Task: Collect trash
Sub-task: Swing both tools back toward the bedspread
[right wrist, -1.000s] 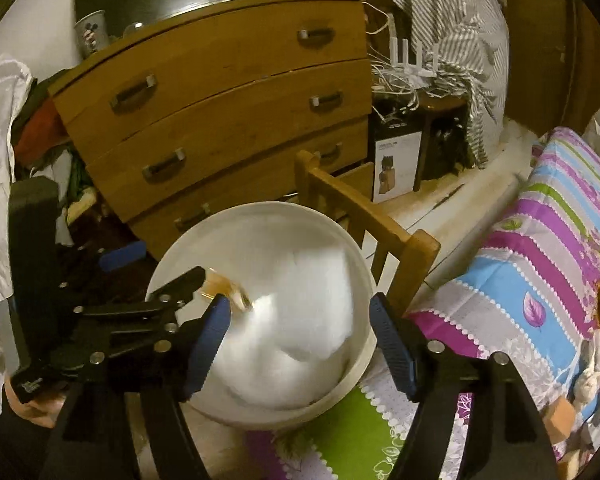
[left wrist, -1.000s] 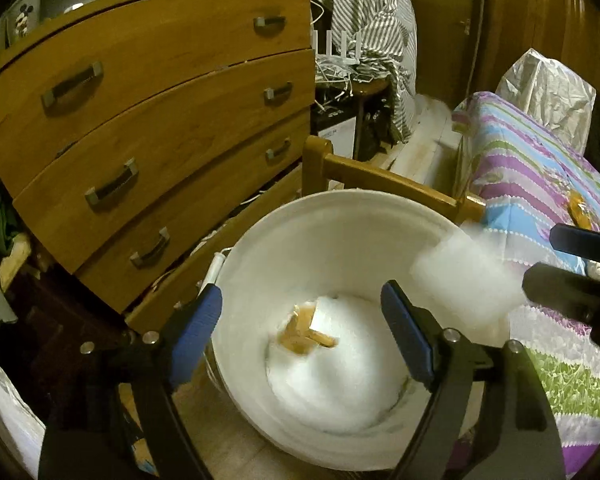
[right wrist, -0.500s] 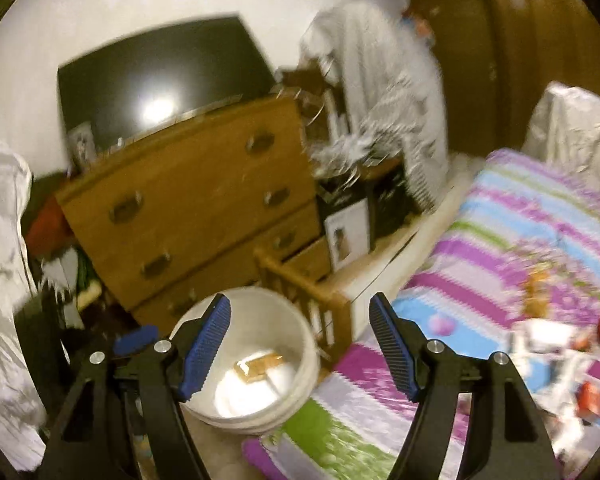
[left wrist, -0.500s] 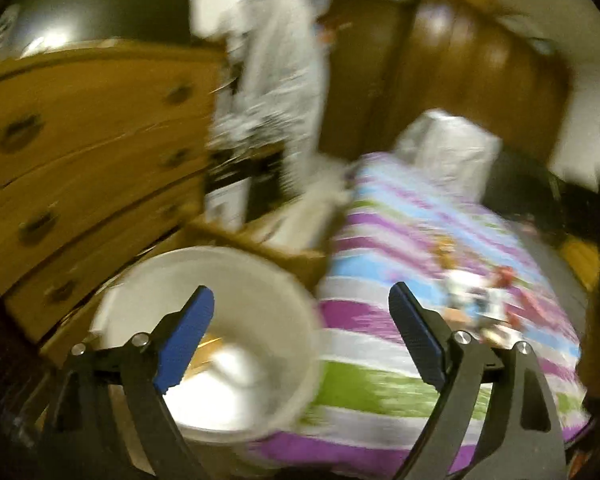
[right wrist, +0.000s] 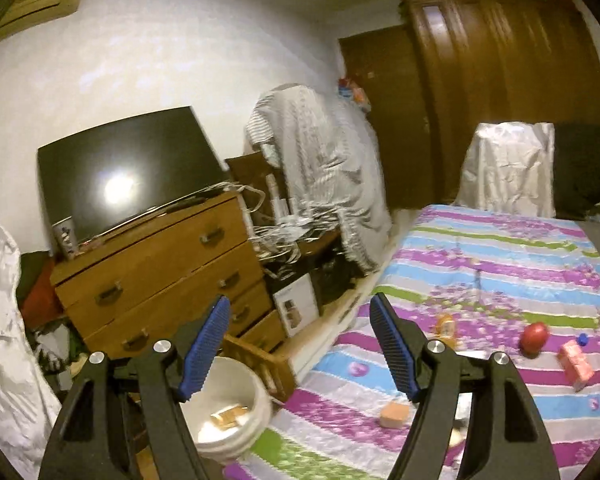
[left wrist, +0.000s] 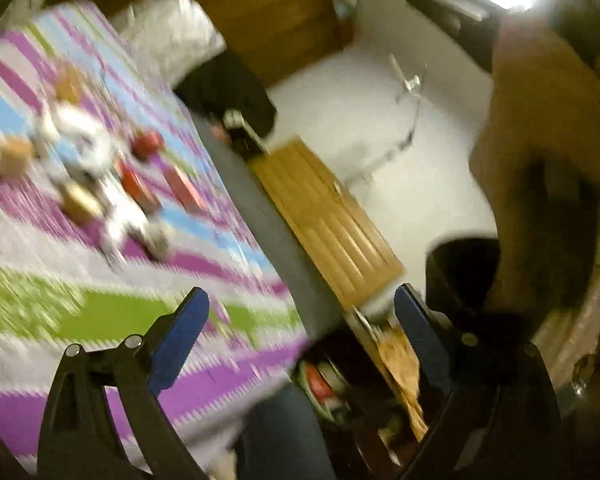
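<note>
- Left gripper [left wrist: 300,340]: jaws opening, nothing between them
- Right gripper [right wrist: 300,344]: half open, empty
- Trash on striped bedspread [right wrist: 500,264]: pink carton [right wrist: 576,364], orange block [right wrist: 396,414], red ball [right wrist: 534,336]; likely light
- Carton probably crushable; grip across flat sides
- White bucket [right wrist: 256,400] beside bed

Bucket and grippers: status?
Left gripper opening, nothing between jaws. Right gripper open, empty. White bucket beside bed, brown scraps inside. Trash still on striped bedspread. Nothing blocking.

The bucket [right wrist: 236,412] stands on the floor at seven o'clock, left of the bed [right wrist: 500,264], a chair [right wrist: 260,364] just behind it. Behind that stands the dresser [right wrist: 160,276]. Scattered items, perhaps wrappers, lie on the bed at four o'clock.
</note>
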Tool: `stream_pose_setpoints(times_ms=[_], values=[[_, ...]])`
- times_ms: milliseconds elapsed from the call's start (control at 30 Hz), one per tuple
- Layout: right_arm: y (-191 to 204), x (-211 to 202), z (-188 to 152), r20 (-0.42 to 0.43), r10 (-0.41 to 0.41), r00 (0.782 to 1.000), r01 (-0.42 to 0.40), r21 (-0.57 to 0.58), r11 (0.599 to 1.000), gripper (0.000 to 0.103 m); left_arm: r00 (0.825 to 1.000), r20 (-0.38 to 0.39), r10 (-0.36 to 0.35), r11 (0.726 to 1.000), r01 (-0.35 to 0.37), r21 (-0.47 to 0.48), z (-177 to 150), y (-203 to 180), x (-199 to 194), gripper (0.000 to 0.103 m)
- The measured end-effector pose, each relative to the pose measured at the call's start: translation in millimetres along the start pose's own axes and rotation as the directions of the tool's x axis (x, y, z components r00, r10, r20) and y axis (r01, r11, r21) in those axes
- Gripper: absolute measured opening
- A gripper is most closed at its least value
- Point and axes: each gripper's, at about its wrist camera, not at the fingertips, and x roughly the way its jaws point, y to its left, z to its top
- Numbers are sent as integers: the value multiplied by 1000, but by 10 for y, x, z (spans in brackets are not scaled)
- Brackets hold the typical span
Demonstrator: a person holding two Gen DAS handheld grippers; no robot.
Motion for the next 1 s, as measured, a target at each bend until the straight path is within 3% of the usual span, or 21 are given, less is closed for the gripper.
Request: stream_pose_setpoints(times_ms=[167,300,400,533,600,633,733,767,833,967,1000], values=[[-501,-286,-6,24,-127,992,127,-12,992,73,991,-118,60,994,-48,103,-184,-103,-304,90],[-962,-537,-12,47,-175,984,171,69,983,73,983,-44,176,982,-173,71,-44,-172,-1061,90],[-1208,-680,-12,69,-198,978,190,109,976,73,982,9,190,982,-190,21,83,-344,-1561,91],[-1407,-782,-61,86,-217,972,205,129,970,75,975,83,205,973,-213,93,259,-761,-1892,98],[-1556,-744,-146,59,-205,977,192,167,967,79,936,124,331,927,-347,141,316,-930,-1847,98],[-1621,-749,-208,49,-198,979,186,176,967,79,900,155,407,886,-430,172,338,-993,-1800,98],[-1710,-753,-495,16,-205,979,201,145,969,79,820,206,534,784,-572,243,328,-999,-1574,98],[-1747,-800,-632,8,-229,973,227,113,967,79,779,220,588,739,-627,247,311,-950,-1460,98],[-1753,-822,-895,-3,-263,965,262,49,964,79,728,235,645,680,-686,260,295,-868,-1289,98],[-2010,-887,-1496,-63,-312,948,314,11,949,79,568,292,769,492,-819,295,284,-662,-916,98],[-2109,-884,-1661,-88,-318,944,321,30,946,79,547,302,780,462,-831,310,285,-585,-822,98]])
